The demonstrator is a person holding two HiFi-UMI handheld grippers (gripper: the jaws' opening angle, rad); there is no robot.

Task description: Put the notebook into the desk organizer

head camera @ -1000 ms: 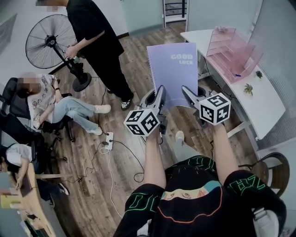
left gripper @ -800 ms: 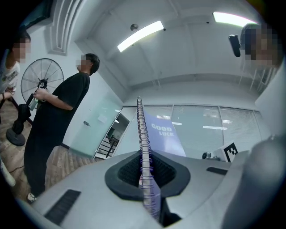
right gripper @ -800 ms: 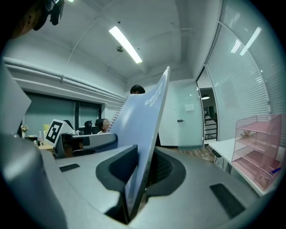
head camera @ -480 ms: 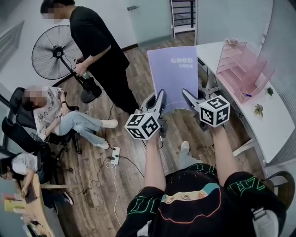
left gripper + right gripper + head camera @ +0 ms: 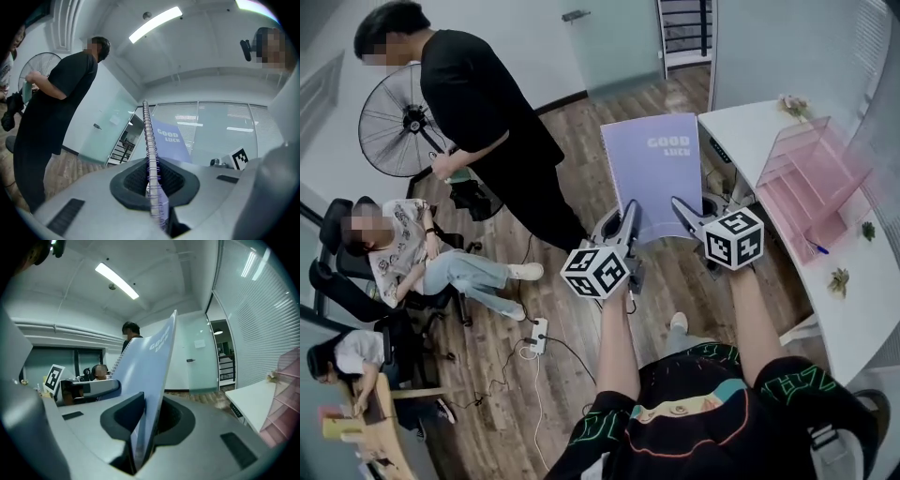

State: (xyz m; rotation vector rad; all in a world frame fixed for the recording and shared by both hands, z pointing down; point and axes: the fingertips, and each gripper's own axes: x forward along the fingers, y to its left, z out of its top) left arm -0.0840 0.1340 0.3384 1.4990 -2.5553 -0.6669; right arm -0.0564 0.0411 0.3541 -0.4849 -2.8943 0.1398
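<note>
Plainly a precarious hold: pinched only along the near edge, with the left gripper (image 5: 625,214) clenched on the spiral-bound corner of the notebook (image 5: 652,173) and the right gripper (image 5: 680,208) clamped on the opposite near corner, on the plain edge (a looser-looking bite there, judging by the right gripper view, with the cover leaning aslant between the pads). Liable to twist, sag or flop over under any uneven drift of the two hands, with so much paper unsupported beyond the grip. Liable to buckle at the cover too, if pushed inward from both sides. Could catch a far corner on the pink dividers of the desk organizer (image 5: 811,178), or shove it along the white desk (image 5: 741,131), if brought in too low or at a slant; probably best lined up with one slot before lowering. Worth minding the standing person (image 5: 487,122) off to the left as well.

As for looks: large, thin, pale lilac, with "GOOD LUCK" in white near the top right of the cover. Wire spiral down the left side, running straight between the left pads. Closed, flat, uncreased, rising up and away from both claws. Held in mid-air over the wooden floor (image 5: 609,103), beside the desk's corner, apart from the organizer and not yet over it.
</note>
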